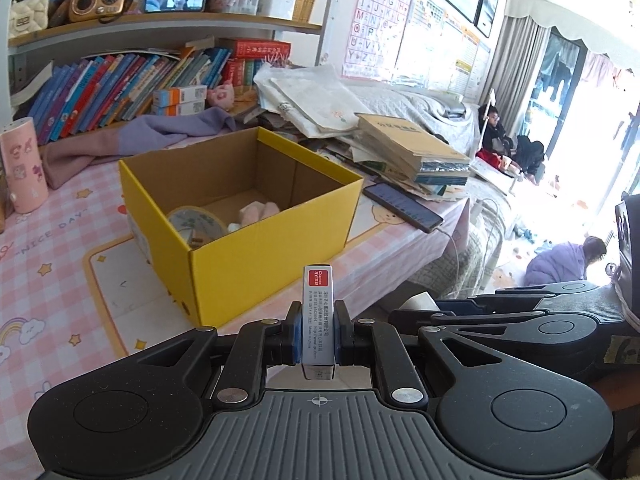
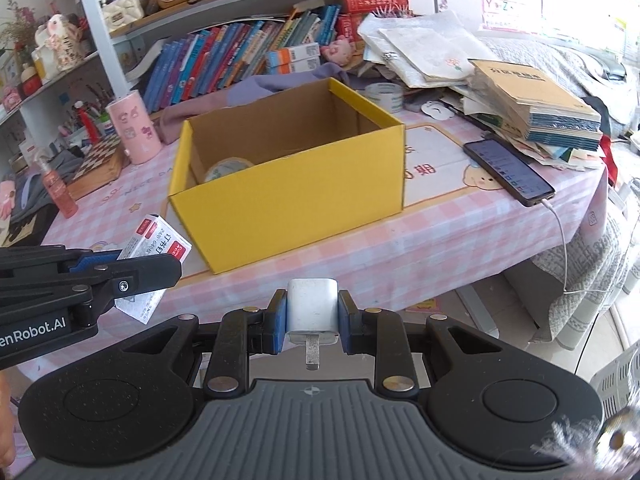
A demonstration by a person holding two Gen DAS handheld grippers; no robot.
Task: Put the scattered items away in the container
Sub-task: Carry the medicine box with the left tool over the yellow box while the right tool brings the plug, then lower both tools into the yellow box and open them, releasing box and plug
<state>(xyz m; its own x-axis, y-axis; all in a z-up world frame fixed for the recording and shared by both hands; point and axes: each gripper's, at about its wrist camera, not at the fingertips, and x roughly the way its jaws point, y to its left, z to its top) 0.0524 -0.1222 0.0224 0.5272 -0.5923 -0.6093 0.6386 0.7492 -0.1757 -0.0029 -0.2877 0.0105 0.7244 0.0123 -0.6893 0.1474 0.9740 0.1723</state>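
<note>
**Both loads held, box ahead and above centre of each view**

Your left gripper [image 1: 318, 338] is clamped on a slim grey-and-white cardboard staple box with a red label [image 1: 318, 316]. The staple box stands on end between the blue pads, its long axis pointing away from you and up the frame. Your right gripper [image 2: 313, 318] is closed on a small white plastic charger plug [image 2: 313, 306], its metal prong pointing down toward the camera.

The open yellow cardboard box [image 1: 256, 236] is where both items go. In the left wrist view it sits on the pink checked worktop [image 1: 52, 280], just above and left of centre, with its near corner close beyond the tip of the staple box. A roll of clear tape [image 1: 196, 222] and something soft and pink [image 1: 258, 212] already lie on its floor. In the right wrist view the same box fills the middle of the frame, directly above the plug, its long yellow side facing you.

Neither load is over the opening yet; both sit short of the near wall. Judging by these views, your left gripper looks the nearer, so it probably clears the rim first. Your two grippers are close side by side, so mind them knocking as you carry forward.

A black phone on a white cable [image 2: 510, 170] lies to the right of the box, outside your line.
</note>
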